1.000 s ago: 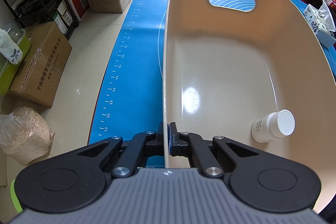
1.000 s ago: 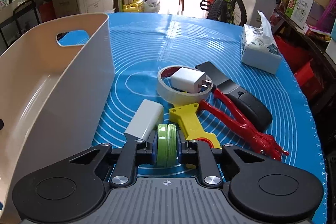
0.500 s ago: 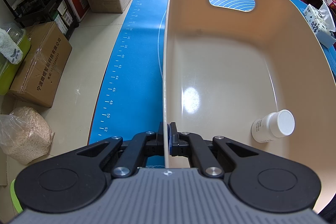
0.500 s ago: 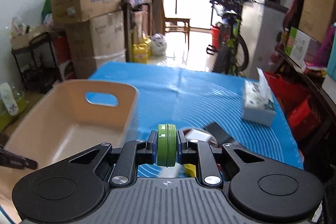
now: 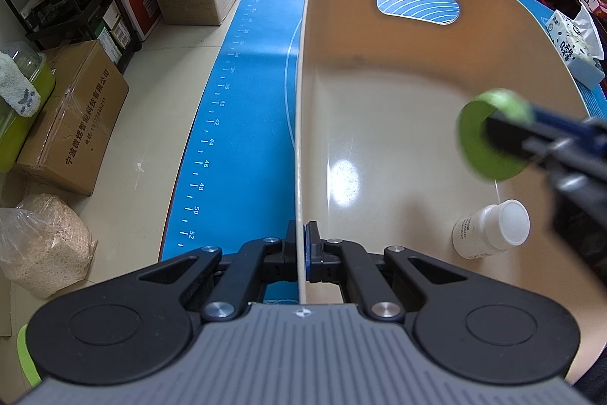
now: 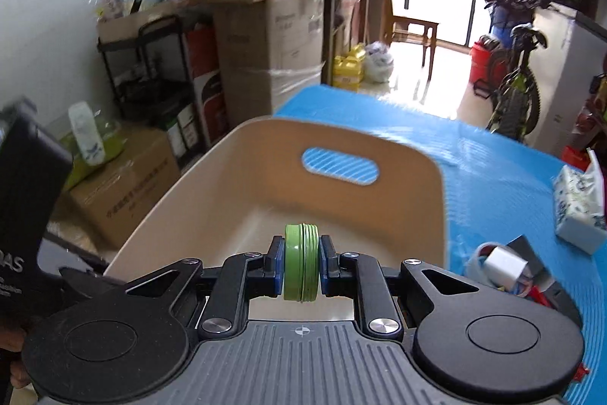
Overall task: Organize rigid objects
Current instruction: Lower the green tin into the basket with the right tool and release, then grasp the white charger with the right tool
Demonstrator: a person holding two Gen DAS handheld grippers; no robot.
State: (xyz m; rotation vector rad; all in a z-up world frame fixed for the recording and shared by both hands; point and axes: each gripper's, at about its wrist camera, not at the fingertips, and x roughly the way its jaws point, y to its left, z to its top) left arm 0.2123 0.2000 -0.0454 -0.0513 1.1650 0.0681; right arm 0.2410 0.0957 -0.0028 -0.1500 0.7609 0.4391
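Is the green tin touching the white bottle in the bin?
Apart. The left wrist view shows the green tin held in the right gripper, with bare bin floor separating it from the white bottle.

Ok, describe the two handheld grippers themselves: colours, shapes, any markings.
Both look alike. The left gripper and right gripper each have a grey ribbed body with a small crosshair mark, black linkage arms with silver screw heads, two round black hubs, and blue pads on black fingers. No cables or sleeves show.

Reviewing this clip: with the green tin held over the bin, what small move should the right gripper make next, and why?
Probably lower the right gripper a little, then open: it grips the green tin above the beige bin, whose floor is bare beside the white bottle.
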